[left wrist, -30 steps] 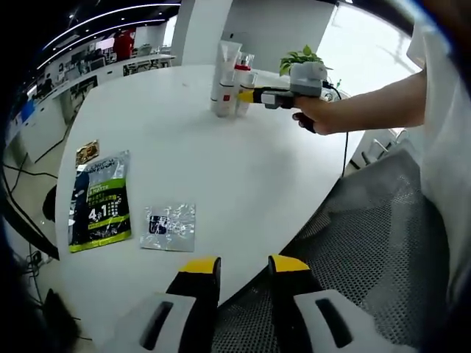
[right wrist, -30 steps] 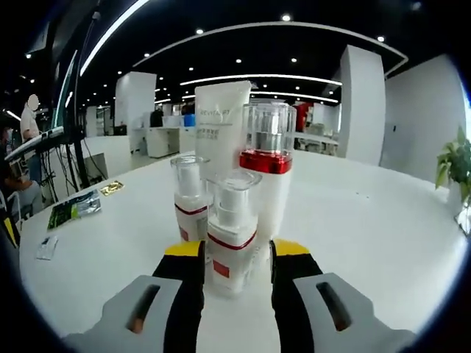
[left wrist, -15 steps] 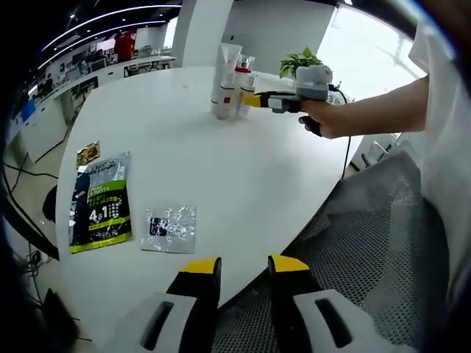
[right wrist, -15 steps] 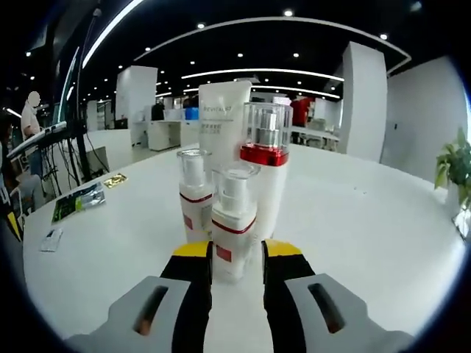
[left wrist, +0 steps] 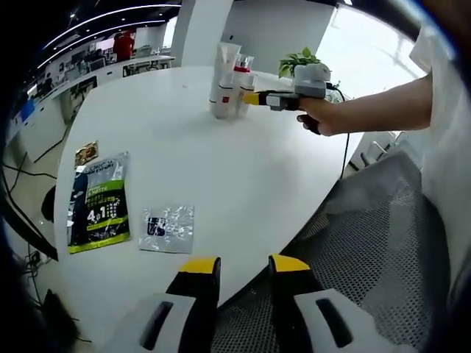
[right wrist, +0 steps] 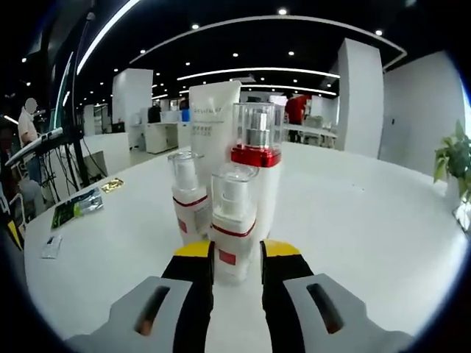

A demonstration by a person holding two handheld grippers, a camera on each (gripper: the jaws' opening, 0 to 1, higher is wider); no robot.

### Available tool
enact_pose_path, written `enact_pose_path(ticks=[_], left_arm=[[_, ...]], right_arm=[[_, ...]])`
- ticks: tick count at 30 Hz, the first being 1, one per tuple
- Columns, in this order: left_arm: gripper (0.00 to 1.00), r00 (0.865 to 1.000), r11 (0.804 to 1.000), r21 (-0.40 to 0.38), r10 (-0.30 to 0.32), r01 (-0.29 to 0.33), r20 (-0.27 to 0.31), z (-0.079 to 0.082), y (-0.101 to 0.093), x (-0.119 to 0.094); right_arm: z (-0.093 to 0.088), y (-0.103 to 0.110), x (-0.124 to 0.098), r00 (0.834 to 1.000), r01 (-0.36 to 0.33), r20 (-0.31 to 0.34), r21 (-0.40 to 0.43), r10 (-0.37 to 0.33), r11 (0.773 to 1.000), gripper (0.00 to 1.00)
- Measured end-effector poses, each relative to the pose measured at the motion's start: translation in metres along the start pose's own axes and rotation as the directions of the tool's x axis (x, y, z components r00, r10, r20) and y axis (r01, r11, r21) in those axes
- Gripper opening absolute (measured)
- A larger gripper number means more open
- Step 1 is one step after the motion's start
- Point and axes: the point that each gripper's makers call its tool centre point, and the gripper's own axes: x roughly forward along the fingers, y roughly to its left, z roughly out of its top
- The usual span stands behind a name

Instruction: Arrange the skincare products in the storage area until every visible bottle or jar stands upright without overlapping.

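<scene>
While the right gripper [right wrist: 236, 254] pinches the front pump bottle [right wrist: 233, 220] at 6 o'clock, four skincare containers stand upright; step: final placement | next: release, back straight out | left gripper [left wrist: 243, 268] part-open, empty, over table [left wrist: 221, 169] edge

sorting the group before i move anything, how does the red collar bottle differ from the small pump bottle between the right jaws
The red collar bottle stands taller than the small pump bottle and sits behind it. Its collar is a broad glossy red ring under a clear cap; the small pump bottle has only a thin red line at the shoulder and a red mark lower down. The right gripper has its jaws around the small pump bottle, while the red collar bottle stands free. Both are white, clear-capped and upright.
</scene>
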Motion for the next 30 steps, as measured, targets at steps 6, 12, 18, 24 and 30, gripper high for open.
enact_pose_path(ticks=[6,12,18,24,30], left_arm=[[0.28,1.0,1.0,-0.003,0.007,-0.007,-0.003,0.0,0.002,0.0],[0.33,0.998,0.999,-0.036,0.031,-0.029,0.059,0.011,0.007,-0.004],[0.37,0.992,0.997,-0.031,0.075,-0.072,0.105,0.018,0.014,-0.008],[0.37,0.982,0.995,-0.045,0.093,-0.087,0.164,0.027,0.016,-0.015],[0.37,0.978,0.994,-0.019,0.111,-0.109,0.177,0.029,0.015,-0.018]], right_arm=[[-0.016,0.014,-0.021,0.999,-0.036,-0.039,0.02,0.036,0.999,0.23],[-0.01,0.039,-0.042,0.995,-0.088,-0.035,0.065,0.09,0.994,0.2],[0.017,0.083,-0.063,0.976,-0.216,0.017,0.057,0.216,0.975,0.23],[0.026,0.123,-0.097,0.953,-0.301,0.03,0.098,0.3,0.948,0.28],[0.035,0.153,-0.134,0.928,-0.372,0.042,0.085,0.369,0.924,0.31]])
